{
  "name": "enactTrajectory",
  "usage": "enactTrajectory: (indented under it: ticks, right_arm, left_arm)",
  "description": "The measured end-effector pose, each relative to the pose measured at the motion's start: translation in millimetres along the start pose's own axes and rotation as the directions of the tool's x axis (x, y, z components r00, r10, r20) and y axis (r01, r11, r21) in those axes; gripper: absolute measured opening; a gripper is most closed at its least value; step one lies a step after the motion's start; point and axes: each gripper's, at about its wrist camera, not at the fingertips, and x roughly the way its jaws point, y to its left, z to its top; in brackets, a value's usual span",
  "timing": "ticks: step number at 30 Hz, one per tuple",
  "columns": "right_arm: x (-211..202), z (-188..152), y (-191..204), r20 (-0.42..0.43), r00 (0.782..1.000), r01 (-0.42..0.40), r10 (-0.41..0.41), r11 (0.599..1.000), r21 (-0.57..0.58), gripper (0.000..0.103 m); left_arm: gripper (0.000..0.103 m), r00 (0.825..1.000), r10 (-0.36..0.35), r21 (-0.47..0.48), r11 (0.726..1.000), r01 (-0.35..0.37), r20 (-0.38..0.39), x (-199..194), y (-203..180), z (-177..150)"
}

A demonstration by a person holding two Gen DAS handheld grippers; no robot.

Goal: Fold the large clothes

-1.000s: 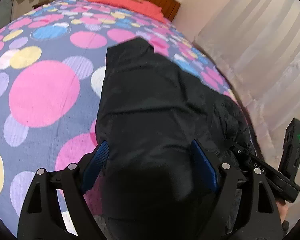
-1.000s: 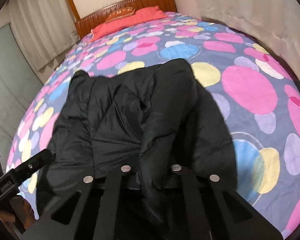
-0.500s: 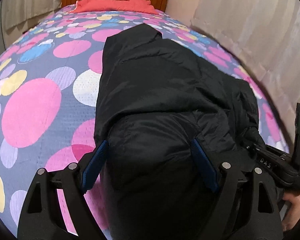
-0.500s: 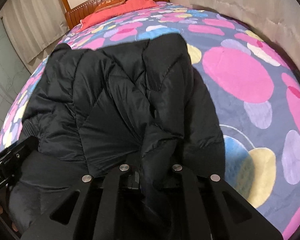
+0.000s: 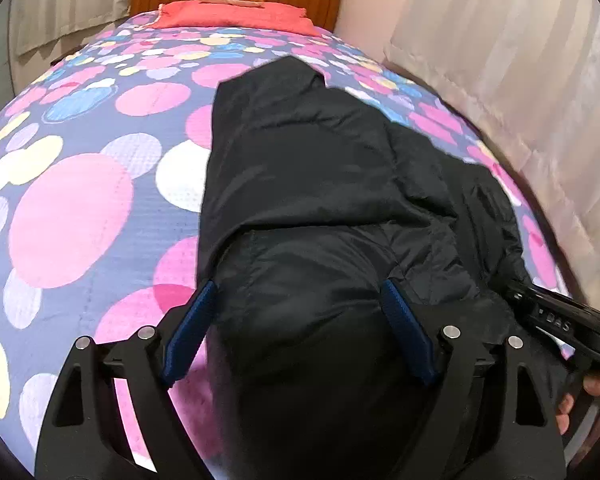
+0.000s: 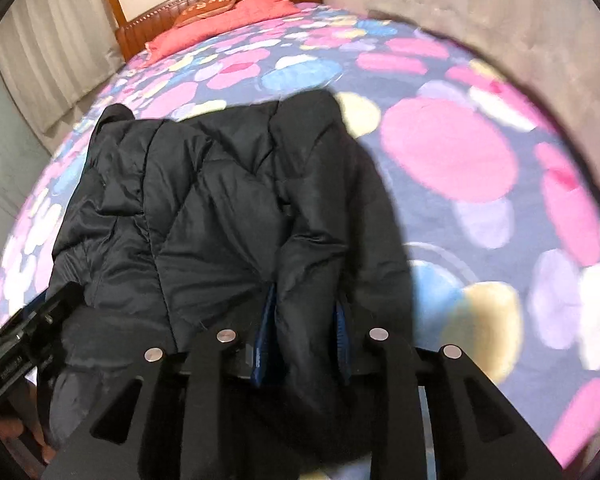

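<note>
Black quilted fabric of a puffer jacket is spread on the polka-dot bed, partly doubled over near its close edge; the fold is judged begun, not finished. The left claw is held wide, fabric bulging between its pads. The right claw is narrowed onto a thick jacket fold.
</note>
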Motion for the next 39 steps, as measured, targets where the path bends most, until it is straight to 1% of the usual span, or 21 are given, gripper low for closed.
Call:
enactTrajectory:
  ticks: [1, 3, 5, 8, 11, 12, 14, 17, 19, 25, 29, 39]
  right_arm:
    - [-10.1, 1.8, 3.7, 0.018, 0.999, 0.037, -0.036, 0.999, -0.021, 0.028]
    - [-27.6, 5.3, 10.6, 0.056, 0.996, 0.073, -0.071, 0.997, -0.035, 0.028]
    - [-43.4, 11.8, 18.4, 0.093, 0.994, 0.058, -0.056, 0.998, -0.027, 0.028]
    - [-54.8, 25.9, 36.5, 0.149, 0.989, 0.013, -0.007, 0.999, -0.041, 0.028]
    - [-44.1, 38.5, 50.8, 0.162, 0.986, -0.023, 0.034, 0.997, -0.071, 0.028]
    - [-37.6, 40.8, 52.7, 0.162, 0.986, -0.022, 0.033, 0.997, -0.073, 0.028]
    - [-15.8, 44.6, 53.4, 0.156, 0.988, 0.025, -0.013, 0.997, -0.074, 0.028]
    - [13.5, 46.4, 45.8, 0.114, 0.993, 0.045, -0.038, 0.998, -0.053, 0.028]
    - [25.7, 44.9, 39.8, 0.101, 0.994, 0.048, -0.043, 0.998, -0.049, 0.028]
    - [55.7, 36.0, 25.5, 0.08, 0.997, 0.017, -0.015, 1.0, -0.018, 0.028]
    - [65.6, 32.2, 27.4, 0.087, 0.996, 0.022, -0.021, 1.0, -0.017, 0.028]
    - [80.1, 23.4, 24.8, 0.12, 0.993, 0.004, -0.004, 1.0, 0.003, 0.028]
  left_arm:
    - [0.082, 1.0, 0.003, -0.004, 1.0, -0.003, 0.011, -4.3, 0.9, 1.2]
    - [0.082, 0.999, 0.013, -0.006, 1.0, -0.013, 0.043, -15.2, 3.5, 5.7]
    - [0.082, 0.997, 0.02, -0.027, 0.999, -0.018, 0.075, -26.0, 7.6, 14.1]
    - [0.082, 0.996, 0.011, -0.067, 0.998, -0.005, 0.09, -31.4, 10.7, 27.2]
    - [0.082, 0.996, 0.004, -0.08, 0.997, 0.003, 0.087, -25.8, 8.0, 38.1]
    - [0.082, 0.996, -0.003, -0.085, 0.996, 0.01, 0.084, -21.2, 5.6, 41.6]
    - [0.082, 0.997, -0.001, -0.08, 0.997, 0.007, 0.078, -9.9, 0.4, 45.8]
    - [0.082, 0.999, 0.014, -0.067, 0.998, -0.011, 0.047, 11.3, -4.9, 48.2]
    - [0.082, 1.0, 0.007, -0.076, 0.997, -0.007, 0.003, 28.4, -5.9, 47.1]
    - [0.087, 0.999, 0.032, -0.047, 0.998, -0.032, -0.014, 49.7, -10.6, 43.2]
    - [0.09, 0.999, 0.035, -0.043, 0.998, -0.036, -0.026, 63.2, -8.5, 41.2]
    - [0.091, 0.997, 0.068, -0.019, 0.997, -0.069, -0.024, 79.1, -8.4, 37.2]
